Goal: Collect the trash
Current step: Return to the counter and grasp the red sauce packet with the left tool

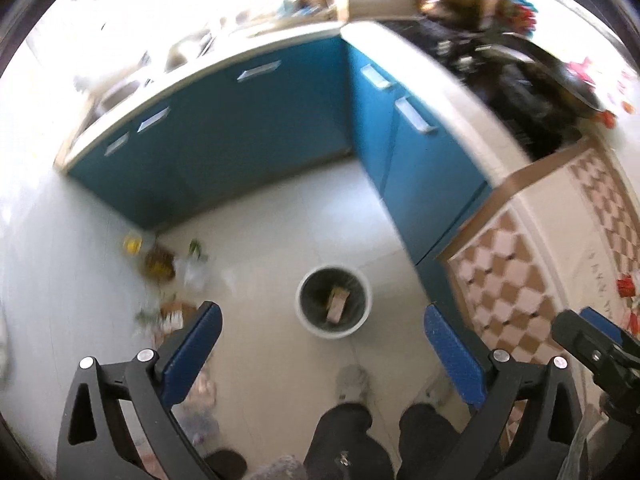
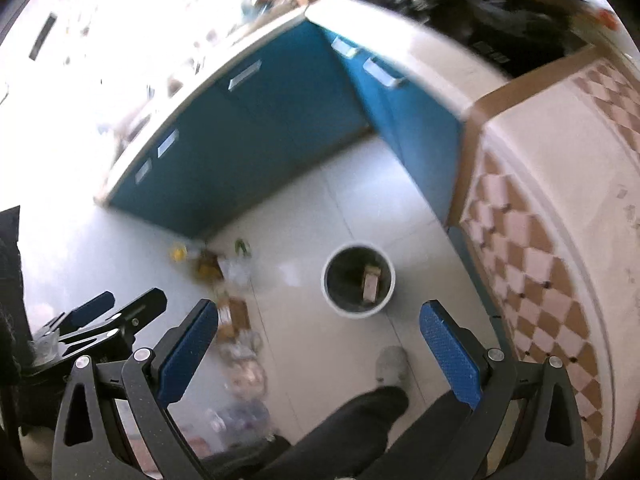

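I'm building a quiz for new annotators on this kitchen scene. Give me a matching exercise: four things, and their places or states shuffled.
Things:
1. trash bin
2. brown carton
3. litter pile
4. left hand-held gripper

Places or states:
A. scattered on the floor by the blue cabinets
B. open, holding nothing
C. standing on the white floor
D. lying inside the bin

Pairs: 1-C, 2-D, 3-A, 4-B

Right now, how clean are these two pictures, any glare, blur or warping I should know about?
Left wrist view: countertop blown out white, floor litter smeared by motion blur. Right wrist view: same glare upper left, cabinets bent by the fisheye, trash bin fairly readable.
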`<state>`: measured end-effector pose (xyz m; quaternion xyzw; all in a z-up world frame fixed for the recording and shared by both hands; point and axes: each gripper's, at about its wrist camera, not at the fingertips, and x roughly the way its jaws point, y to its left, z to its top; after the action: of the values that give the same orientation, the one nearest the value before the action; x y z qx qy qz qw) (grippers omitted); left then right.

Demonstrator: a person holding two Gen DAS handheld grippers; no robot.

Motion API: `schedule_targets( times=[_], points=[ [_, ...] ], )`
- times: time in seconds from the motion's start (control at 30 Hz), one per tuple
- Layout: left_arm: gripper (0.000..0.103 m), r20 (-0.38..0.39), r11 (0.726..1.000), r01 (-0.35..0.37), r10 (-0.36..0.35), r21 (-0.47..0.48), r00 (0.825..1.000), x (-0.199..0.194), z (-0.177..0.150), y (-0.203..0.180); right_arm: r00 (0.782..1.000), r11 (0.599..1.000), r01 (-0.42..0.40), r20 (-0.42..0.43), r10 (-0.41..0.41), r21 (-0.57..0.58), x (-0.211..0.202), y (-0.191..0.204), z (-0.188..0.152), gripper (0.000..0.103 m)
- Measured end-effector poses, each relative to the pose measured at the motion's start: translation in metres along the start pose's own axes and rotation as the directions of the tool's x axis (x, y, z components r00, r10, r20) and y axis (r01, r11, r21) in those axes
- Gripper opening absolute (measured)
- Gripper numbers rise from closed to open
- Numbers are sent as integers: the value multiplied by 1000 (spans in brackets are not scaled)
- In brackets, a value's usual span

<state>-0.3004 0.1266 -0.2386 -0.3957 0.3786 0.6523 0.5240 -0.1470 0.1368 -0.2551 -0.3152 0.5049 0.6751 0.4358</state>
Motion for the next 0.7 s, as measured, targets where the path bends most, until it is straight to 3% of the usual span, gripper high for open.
schedule_targets(
  times=[0.2,0.3,0.37,0.5,0.6,0.7],
  points=[
    [103,66,976,72,-87,204,994,-26,30,-141,985,984,32,160,-60,174,-97,-105,-1,102],
    [103,61,937,122,-150,327,987,-31,22,-226,967,945,77,207,-148,317,-146,-182,-20,102],
    [103,0,893,188,-206,408,979,-29,10,-293,954,905,108,212,-210,411,-171,-229,-36,102],
    [103,-133,804,285,-253,522,958,-17,-15,-392,925,768,162,175,-337,620,-218,-334,-87,102],
    [103,-191,738,303,-235,603,953,-6,-44,-456,907,610,172,116,-404,774,-248,-418,-142,102],
    [103,-219,697,309,-218,647,951,6,-61,-508,889,472,181,61,-453,863,-268,-478,-191,102]
  ],
)
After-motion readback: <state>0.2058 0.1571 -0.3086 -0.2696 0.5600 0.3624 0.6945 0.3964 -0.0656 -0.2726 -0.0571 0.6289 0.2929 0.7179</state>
